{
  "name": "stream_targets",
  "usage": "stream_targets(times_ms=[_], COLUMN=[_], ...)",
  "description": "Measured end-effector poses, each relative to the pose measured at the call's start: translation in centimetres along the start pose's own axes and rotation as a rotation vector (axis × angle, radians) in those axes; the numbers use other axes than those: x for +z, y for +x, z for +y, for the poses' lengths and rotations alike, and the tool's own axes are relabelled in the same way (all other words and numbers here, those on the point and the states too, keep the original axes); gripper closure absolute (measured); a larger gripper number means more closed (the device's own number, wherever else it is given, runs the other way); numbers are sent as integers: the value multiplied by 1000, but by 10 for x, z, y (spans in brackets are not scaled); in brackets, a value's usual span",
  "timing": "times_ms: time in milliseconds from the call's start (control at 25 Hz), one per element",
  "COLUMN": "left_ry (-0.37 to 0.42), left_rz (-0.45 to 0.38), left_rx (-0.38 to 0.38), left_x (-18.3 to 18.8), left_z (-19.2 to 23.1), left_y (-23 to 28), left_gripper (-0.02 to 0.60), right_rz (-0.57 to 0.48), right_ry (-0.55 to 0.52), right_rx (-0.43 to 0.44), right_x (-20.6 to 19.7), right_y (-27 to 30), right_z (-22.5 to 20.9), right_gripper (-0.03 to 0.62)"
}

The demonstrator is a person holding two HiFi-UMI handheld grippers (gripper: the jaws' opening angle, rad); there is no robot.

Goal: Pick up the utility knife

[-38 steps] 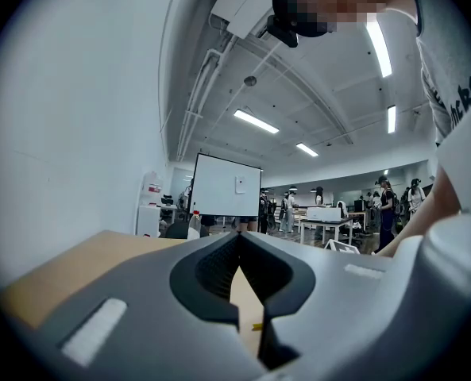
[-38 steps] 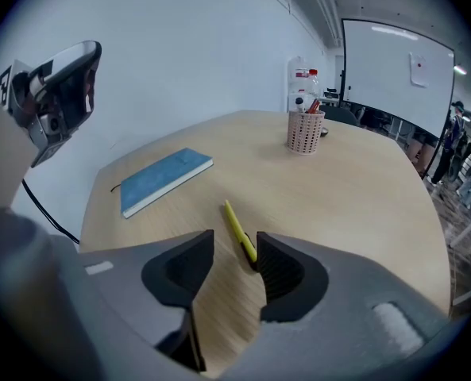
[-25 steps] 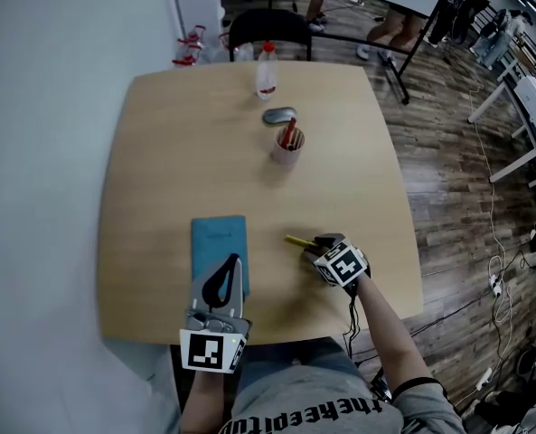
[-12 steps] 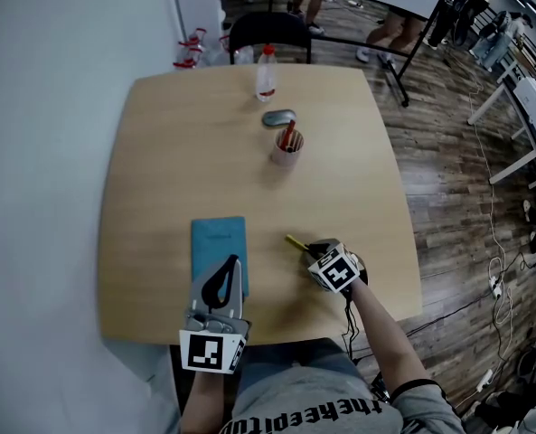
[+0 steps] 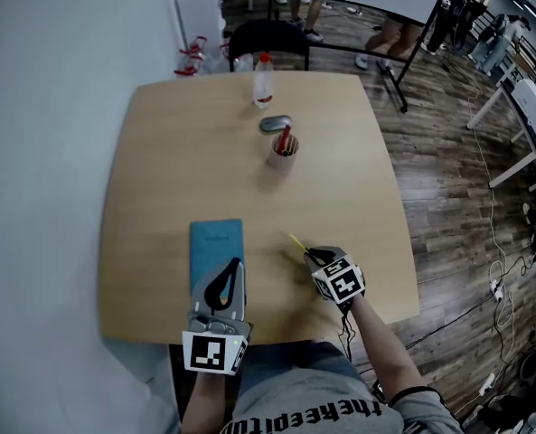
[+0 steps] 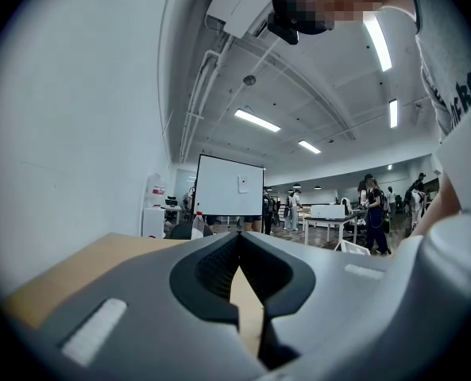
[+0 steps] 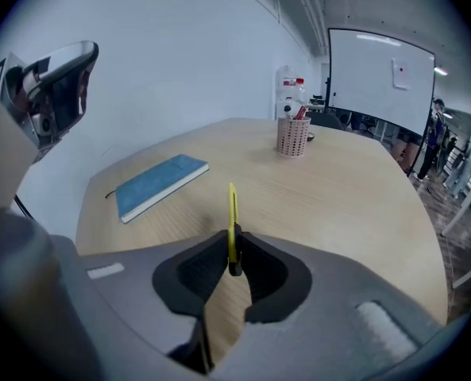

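Note:
The yellow utility knife (image 7: pixel 232 211) stands on edge between the pads of my right gripper (image 7: pixel 233 254), its far end sticking out over the table. The jaws are closing on it and the pads press its sides. From the head view the knife (image 5: pixel 296 242) pokes out up-left of the right gripper (image 5: pixel 311 257), near the table's front right. My left gripper (image 5: pixel 234 266) rests at the front edge, over the near end of a blue notebook (image 5: pixel 217 245). Its jaws (image 6: pixel 237 248) meet with nothing between them.
The blue notebook (image 7: pixel 160 182) lies left of the knife. A pen cup (image 5: pixel 283 152), a grey mouse-like object (image 5: pixel 277 123) and a plastic bottle (image 5: pixel 263 78) stand toward the far side of the wooden table (image 5: pixel 159 152). A black chair (image 5: pixel 268 36) is behind it.
My right gripper has gone from open to closed on the knife and drawn it slightly up and toward me. The left gripper has stayed put.

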State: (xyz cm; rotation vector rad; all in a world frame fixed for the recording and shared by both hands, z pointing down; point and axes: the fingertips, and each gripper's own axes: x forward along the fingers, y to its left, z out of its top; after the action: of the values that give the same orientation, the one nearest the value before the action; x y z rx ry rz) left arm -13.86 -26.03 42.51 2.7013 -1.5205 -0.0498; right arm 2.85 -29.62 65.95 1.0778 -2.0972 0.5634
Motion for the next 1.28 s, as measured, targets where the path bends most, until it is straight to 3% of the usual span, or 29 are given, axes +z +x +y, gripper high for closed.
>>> stream_targets(times_ms=[560, 1280], left_ry=[20, 38], left_rz=[-3, -27], left_rx=[1, -3], left_x=[8, 20], left_z=[-25, -61], left_y=[-5, -16], left_gripper=[562, 562], right_rz=[-207, -446], right_ry=[133, 131], right_rx=[-7, -36], right_x=[11, 37], right_y=[-59, -148], right_z=[7, 12], right_gripper=[539, 539])
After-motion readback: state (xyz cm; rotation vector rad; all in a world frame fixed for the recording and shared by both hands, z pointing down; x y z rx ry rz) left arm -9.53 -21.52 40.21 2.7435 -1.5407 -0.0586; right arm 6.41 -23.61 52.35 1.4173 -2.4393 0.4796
